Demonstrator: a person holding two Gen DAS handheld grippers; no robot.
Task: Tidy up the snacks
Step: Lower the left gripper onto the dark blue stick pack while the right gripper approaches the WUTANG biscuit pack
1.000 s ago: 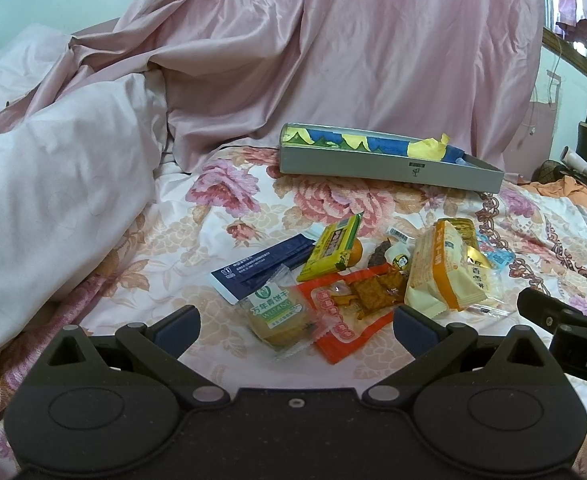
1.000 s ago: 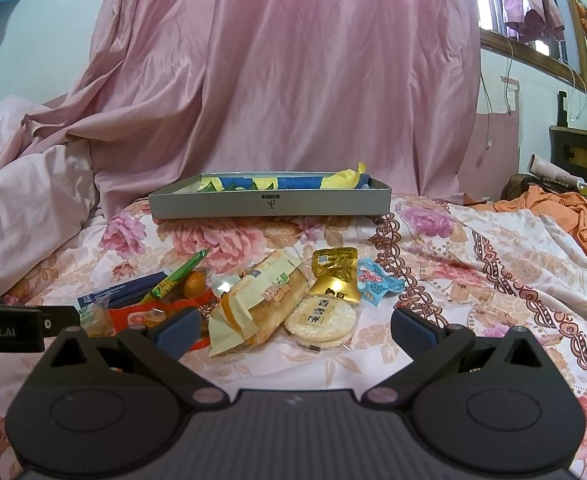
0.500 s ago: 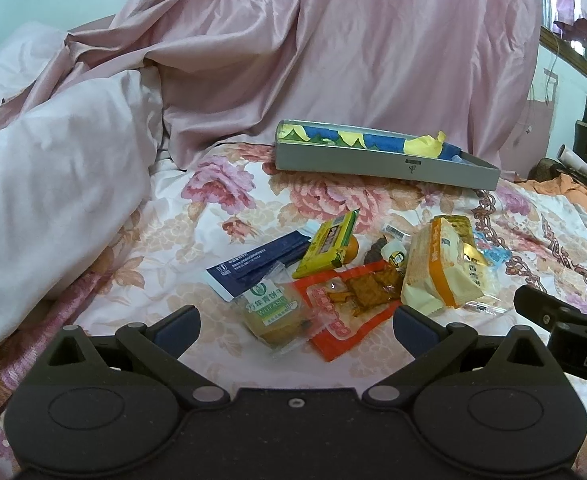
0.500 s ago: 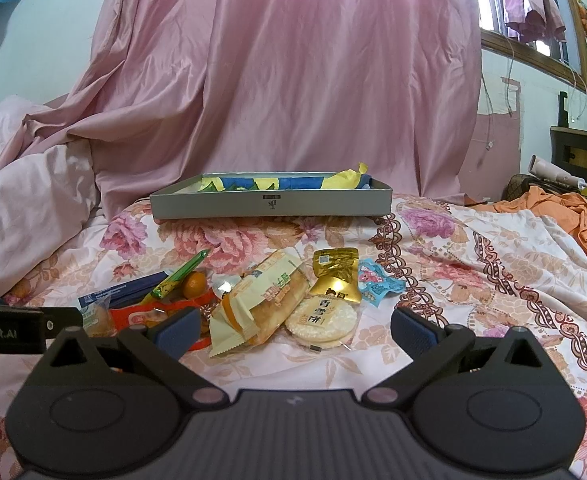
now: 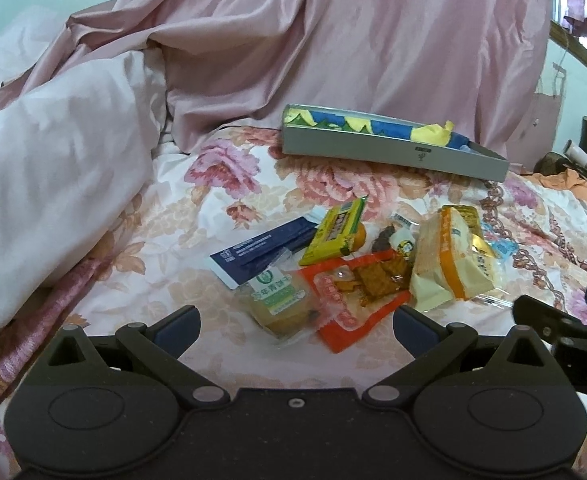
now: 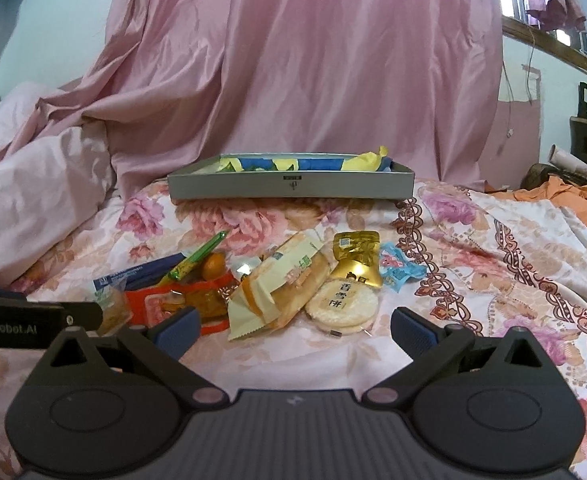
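Snacks (image 5: 357, 268) heaped on floral bedsheet (image 6: 493, 264), both grippers spread and empty, round rice cracker (image 6: 341, 306) only in right view

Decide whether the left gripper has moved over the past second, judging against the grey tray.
Yes, slightly. In the left wrist view, the grey tray and snack pile sit a little lower and left than before, so the left gripper has tilted up and turned right.

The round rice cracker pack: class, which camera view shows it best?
The right wrist view. There the round rice cracker pack lies whole and unobstructed at the front of the pile, its label facing the camera. In the left wrist view the cream and orange bread packet stands in front, so the cracker cannot be made out.
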